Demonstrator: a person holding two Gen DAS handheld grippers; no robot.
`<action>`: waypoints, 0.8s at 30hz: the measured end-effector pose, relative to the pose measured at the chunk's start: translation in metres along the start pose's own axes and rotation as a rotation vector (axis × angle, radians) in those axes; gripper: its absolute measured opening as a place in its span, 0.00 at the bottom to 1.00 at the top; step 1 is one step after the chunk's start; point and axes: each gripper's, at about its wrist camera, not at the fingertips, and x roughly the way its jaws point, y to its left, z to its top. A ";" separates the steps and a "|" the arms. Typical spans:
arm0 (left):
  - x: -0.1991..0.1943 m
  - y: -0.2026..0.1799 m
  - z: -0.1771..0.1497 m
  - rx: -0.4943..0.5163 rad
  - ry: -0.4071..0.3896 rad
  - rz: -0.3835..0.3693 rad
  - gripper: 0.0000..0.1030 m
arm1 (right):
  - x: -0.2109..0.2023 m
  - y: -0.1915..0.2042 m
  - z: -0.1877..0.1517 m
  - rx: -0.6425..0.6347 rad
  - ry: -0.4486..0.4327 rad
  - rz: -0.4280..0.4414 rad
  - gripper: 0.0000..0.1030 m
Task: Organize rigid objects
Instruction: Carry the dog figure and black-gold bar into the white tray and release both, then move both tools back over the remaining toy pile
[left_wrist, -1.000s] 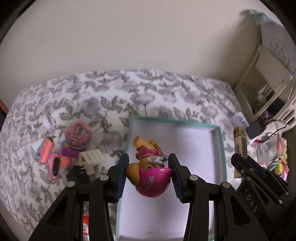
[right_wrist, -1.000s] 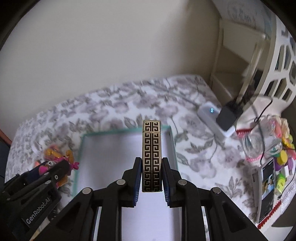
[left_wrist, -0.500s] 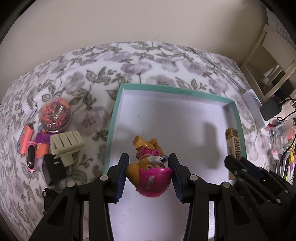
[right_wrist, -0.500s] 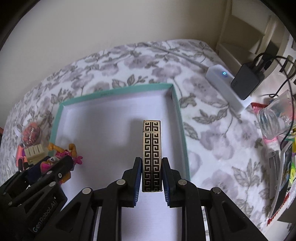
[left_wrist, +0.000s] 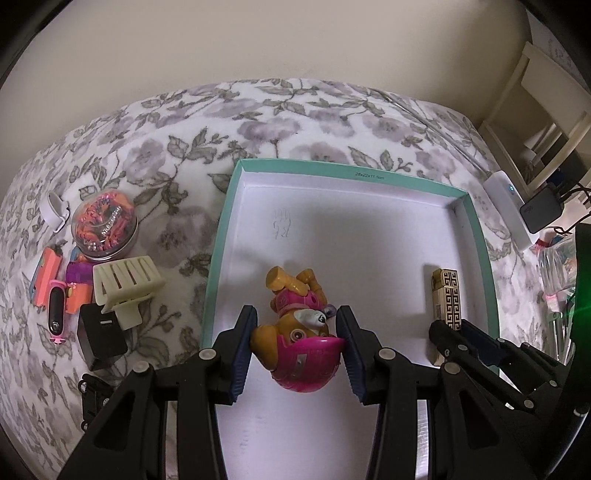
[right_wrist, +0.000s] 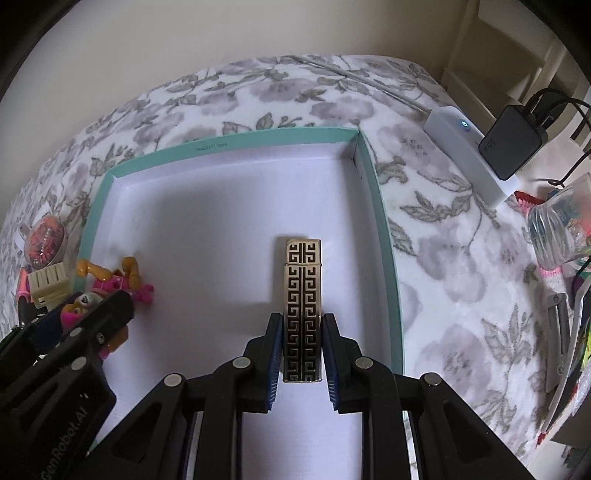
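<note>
A teal-rimmed white box (left_wrist: 218, 236) lies on the flowered bedspread; it also shows in the right wrist view (right_wrist: 384, 206). My left gripper (left_wrist: 297, 328) sits low inside it, its jaws a little apart on both sides of a pink and orange toy dog (left_wrist: 295, 332) that rests on the box floor. My right gripper (right_wrist: 303, 332) is inside the box near its right wall, its jaws slightly apart around a gold and black patterned lighter (right_wrist: 303, 306). The lighter (left_wrist: 447, 295) and the toy dog (right_wrist: 110, 284) each show in the other view.
Left of the box lie a round tin of colourful bits (left_wrist: 105, 227), a cream hair claw (left_wrist: 123, 282), a black adapter (left_wrist: 101, 332), pink and orange small items (left_wrist: 55, 295). At the right are a white hub (right_wrist: 469, 155), a black charger (right_wrist: 513, 140), a plastic bottle (right_wrist: 557, 229).
Both grippers have come down into the box. The jaws of each have parted slightly, and the toy dog and the lighter now rest on the box floor.
</note>
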 end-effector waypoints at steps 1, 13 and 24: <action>0.000 0.000 0.000 -0.003 0.002 -0.003 0.45 | -0.001 0.000 0.001 0.001 0.002 -0.001 0.23; -0.039 0.012 0.014 -0.053 -0.055 -0.043 0.63 | -0.048 -0.002 0.013 -0.010 -0.090 0.015 0.40; -0.102 0.041 0.027 -0.123 -0.194 -0.038 0.85 | -0.113 -0.003 0.022 -0.001 -0.247 0.028 0.60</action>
